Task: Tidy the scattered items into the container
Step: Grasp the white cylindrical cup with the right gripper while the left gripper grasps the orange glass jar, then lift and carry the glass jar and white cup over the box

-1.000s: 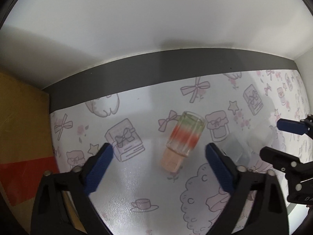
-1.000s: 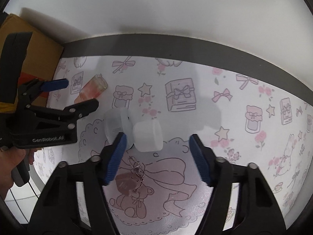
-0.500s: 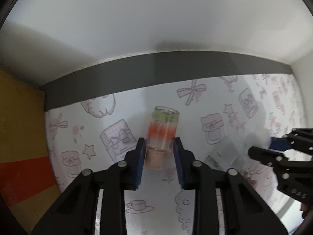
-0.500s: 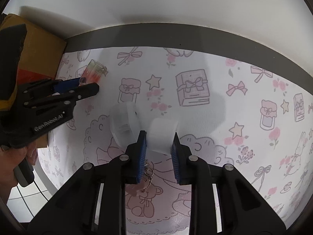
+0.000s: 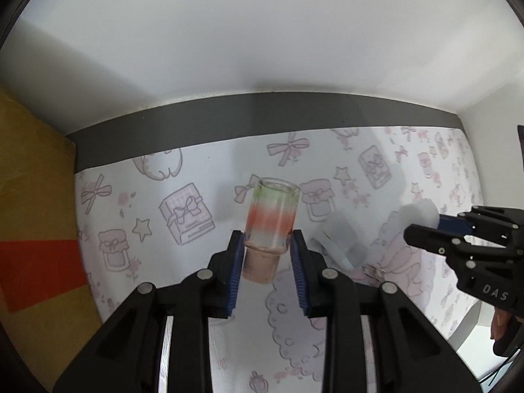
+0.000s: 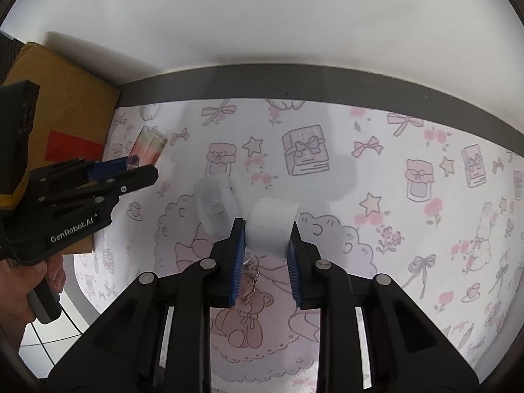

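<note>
Nearest the right wrist camera, the right tool (image 6: 266, 240) had its blue pads (image 6: 238, 255) drawn in tight against the two sides of a white frosted cup (image 6: 271, 227), which lay on its side between them. Just under the grip, a small metal keychain (image 6: 250, 278) rested on the surface (image 6: 393, 262), a white cloth printed with pink bears, bows and jam jars. Just beyond and to the left of the held cup, a second frosted cup (image 6: 214, 208) lay on its side on the cloth, close beside the first; whether the two touched could not be told.

In the left wrist view, the left tool (image 5: 266, 250) was likewise closed down on a small glass jar (image 5: 270, 219), its pads (image 5: 235, 262) pressed against the lower part of the jar, whose glass showed bands of green, red and pale peach. The jar pointed away from the camera and appeared lifted a little off the surface. To its right lay the loose frosted cup, and further right the other tool showed with its white cup. A hand (image 6: 23, 281) gripped the left tool's handle.

Farther off at the left edge stood a brown cardboard box (image 6: 65, 98) with a red patch on its side, against the white wall. A dark grey strip ran along the far edge of the surface.
</note>
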Action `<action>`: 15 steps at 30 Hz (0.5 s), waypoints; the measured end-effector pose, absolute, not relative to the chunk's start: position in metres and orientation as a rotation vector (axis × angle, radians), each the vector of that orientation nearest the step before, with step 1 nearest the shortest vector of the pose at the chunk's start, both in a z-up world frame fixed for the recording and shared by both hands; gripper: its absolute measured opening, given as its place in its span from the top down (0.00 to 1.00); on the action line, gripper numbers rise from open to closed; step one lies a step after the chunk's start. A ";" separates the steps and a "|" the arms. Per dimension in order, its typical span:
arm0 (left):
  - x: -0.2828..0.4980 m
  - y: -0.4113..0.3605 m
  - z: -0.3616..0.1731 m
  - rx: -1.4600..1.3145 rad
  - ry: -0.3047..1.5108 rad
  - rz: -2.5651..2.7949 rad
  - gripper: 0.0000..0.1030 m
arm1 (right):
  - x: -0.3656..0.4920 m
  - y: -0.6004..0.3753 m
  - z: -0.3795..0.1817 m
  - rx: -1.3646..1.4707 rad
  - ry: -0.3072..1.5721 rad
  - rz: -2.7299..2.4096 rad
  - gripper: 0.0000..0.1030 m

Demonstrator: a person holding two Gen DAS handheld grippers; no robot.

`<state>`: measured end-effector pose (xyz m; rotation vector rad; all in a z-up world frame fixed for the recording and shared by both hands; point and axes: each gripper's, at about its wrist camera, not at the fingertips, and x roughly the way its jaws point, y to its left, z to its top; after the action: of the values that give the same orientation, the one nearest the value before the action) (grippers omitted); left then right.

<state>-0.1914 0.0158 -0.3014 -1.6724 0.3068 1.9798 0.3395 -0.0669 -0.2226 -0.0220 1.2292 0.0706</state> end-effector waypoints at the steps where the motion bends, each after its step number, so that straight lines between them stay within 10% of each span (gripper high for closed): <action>1: -0.188 0.017 -0.297 -1.666 0.306 1.985 0.72 | 0.337 -0.066 -0.219 -0.026 1.223 0.073 0.76; 15: -0.145 0.002 -0.225 -1.549 0.263 2.043 0.72 | 0.288 -0.037 -0.156 -0.067 1.102 0.107 0.76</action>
<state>-0.1447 0.0024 -0.2253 -1.5493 0.2625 2.0431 0.2878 -0.0373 -0.1564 -0.0670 1.1023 0.1067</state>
